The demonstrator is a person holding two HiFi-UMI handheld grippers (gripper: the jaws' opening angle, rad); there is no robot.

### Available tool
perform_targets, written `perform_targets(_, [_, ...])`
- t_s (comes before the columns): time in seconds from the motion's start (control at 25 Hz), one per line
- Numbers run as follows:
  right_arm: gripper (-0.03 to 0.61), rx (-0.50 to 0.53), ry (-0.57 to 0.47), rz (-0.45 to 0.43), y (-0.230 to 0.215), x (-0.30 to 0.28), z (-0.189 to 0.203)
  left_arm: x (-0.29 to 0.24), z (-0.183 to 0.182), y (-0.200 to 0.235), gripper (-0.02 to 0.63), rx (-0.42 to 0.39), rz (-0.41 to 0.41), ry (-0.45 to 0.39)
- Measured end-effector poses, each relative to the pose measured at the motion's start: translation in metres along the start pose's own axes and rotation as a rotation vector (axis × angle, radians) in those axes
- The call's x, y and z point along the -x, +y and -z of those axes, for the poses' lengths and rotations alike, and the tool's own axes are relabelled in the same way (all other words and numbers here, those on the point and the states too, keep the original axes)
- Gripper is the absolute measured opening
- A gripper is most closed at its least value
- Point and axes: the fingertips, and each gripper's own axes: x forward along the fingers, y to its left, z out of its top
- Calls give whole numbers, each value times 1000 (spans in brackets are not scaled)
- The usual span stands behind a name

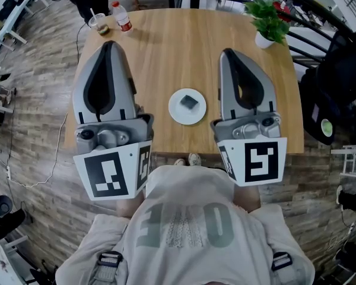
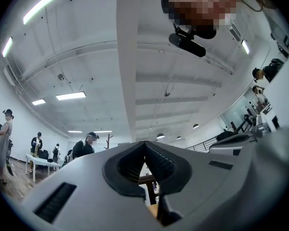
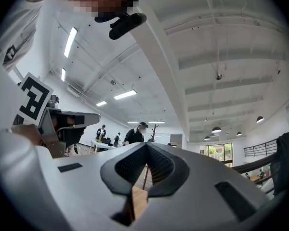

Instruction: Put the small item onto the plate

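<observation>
The small item (image 1: 189, 102), dark and roughly square, lay on the white plate (image 1: 177, 113) near the front edge of the bench (image 1: 166, 46), within the rim and slightly right of the plate's centre. The left gripper (image 1: 108, 45) and the right gripper (image 1: 227, 53) stood either side of the plate, apart from it and tilted above level. In each gripper view the fingers met at the tips with nothing between them, so both were closed and empty.

Judged from this layout, placement was complete and the step in hand was a clean stand-off. To do it well:

- Hold both grippers out to the sides, never across the plate
- Avoid contact with the plate rim, since a knock could shift the item
- Stay clear of the cup (image 1: 98, 22) and bottle (image 1: 122, 16) at the far left corner, and of the potted plant (image 1: 268, 19) at the far right
</observation>
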Motion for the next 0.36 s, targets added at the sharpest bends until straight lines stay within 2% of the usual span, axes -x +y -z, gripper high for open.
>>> perform_targets(0.36, [16,5,2,0,-4,3,1,0,-1,-3,9,11,5,-2])
